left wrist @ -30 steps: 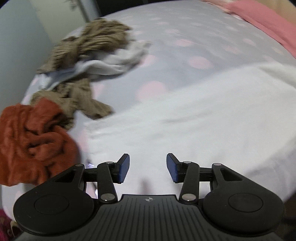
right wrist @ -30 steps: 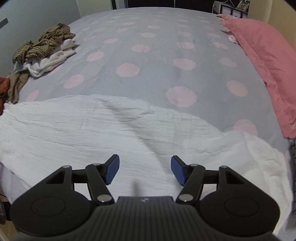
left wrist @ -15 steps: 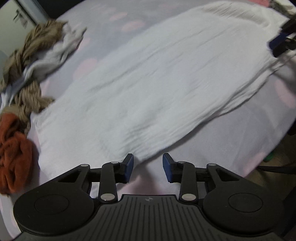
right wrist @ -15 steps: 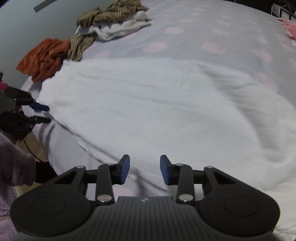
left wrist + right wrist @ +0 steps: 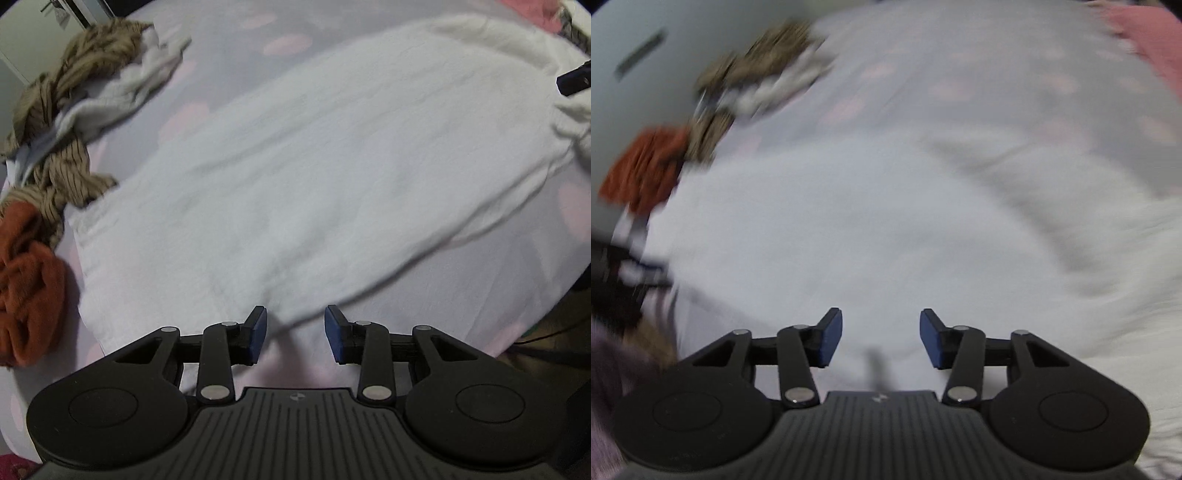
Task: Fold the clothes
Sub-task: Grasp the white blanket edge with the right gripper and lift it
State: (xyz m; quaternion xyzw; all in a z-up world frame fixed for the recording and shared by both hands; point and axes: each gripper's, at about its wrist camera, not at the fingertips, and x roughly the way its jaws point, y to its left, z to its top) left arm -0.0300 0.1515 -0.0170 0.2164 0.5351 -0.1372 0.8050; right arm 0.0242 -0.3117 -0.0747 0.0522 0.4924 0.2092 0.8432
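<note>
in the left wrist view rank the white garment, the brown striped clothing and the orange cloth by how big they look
1. white garment, by far the largest.
2. brown striped clothing.
3. orange cloth: close to the brown one, partly cut off at the edge and nearer the camera, so this order is unsure.

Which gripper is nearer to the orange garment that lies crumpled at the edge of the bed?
Left. The left gripper is open beside the orange garment, at the white cloth's near edge. The right gripper, also open, is across the cloth, far from that garment.
</note>
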